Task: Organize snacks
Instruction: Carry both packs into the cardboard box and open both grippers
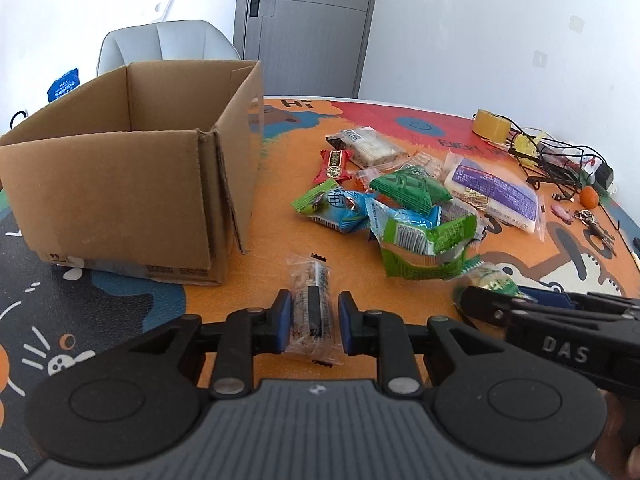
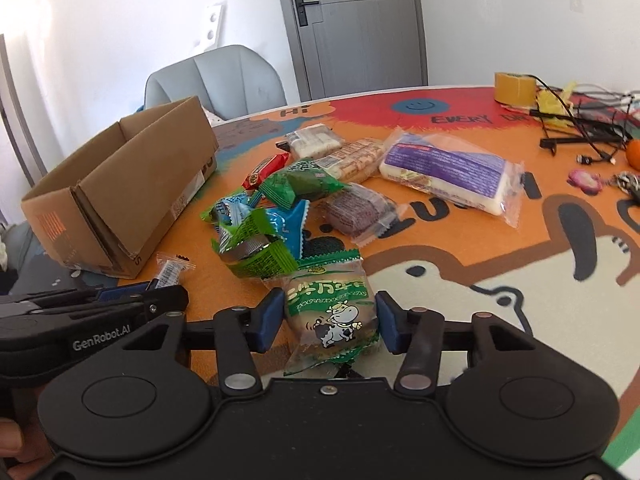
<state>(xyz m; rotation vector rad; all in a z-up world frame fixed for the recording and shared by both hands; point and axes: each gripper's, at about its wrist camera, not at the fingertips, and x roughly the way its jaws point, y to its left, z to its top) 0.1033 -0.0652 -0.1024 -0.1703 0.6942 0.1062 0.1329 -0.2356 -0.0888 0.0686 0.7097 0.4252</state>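
An open cardboard box (image 1: 120, 184) (image 2: 116, 200) stands on the left of the table. A pile of wrapped snacks (image 1: 408, 208) (image 2: 304, 200) lies to its right. My left gripper (image 1: 314, 322) is open, its pads on either side of a clear-wrapped dark snack bar (image 1: 314, 312) that lies on the mat; it also shows in the right wrist view (image 2: 170, 272). My right gripper (image 2: 330, 322) is open around a green cow-print snack packet (image 2: 332, 312), its pads close to both sides. The right gripper (image 1: 472, 300) shows in the left wrist view too.
A colourful mat (image 2: 480, 264) covers the table. A tape roll (image 2: 514, 88), tangled cables (image 2: 580, 120), an orange (image 1: 590, 197) and keys (image 1: 592, 220) lie at the far right. A grey chair (image 1: 160, 44) stands behind the box.
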